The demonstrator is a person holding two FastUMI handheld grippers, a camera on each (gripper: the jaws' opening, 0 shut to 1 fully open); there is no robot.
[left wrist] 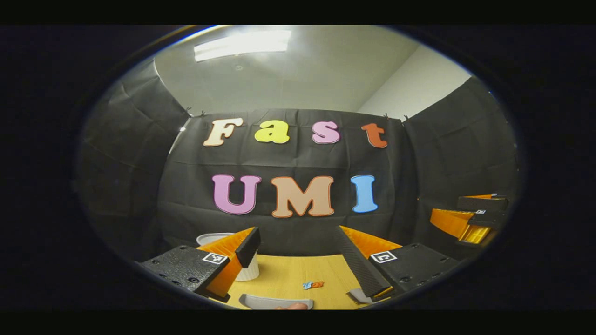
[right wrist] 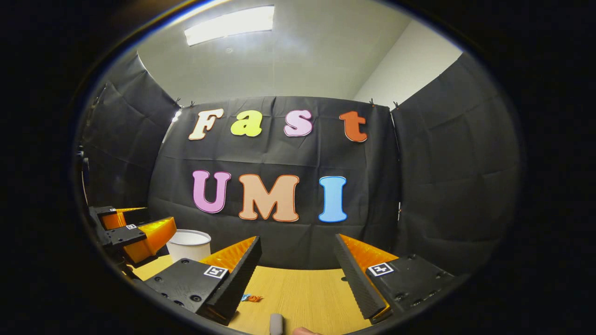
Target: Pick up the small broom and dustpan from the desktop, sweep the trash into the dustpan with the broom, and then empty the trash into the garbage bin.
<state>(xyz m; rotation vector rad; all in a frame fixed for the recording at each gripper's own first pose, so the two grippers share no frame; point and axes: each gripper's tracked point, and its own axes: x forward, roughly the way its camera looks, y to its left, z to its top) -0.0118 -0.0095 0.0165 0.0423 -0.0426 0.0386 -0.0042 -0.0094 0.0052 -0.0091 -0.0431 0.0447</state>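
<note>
No proper words, brands or numbers can be made out on anything on the desk. Only small square black-and-white marker tags (left wrist: 215, 258) are seen, one stuck on each finger of the left gripper (left wrist: 298, 242) and of the right gripper (right wrist: 296, 246). Their patterns can't be read as letters, tbh.

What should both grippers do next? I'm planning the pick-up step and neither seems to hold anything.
Probably lower both: the left gripper toward the pale grey dustpan on the wooden desktop, the right gripper toward the small grey handle beneath it. Both are open and empty.
</note>
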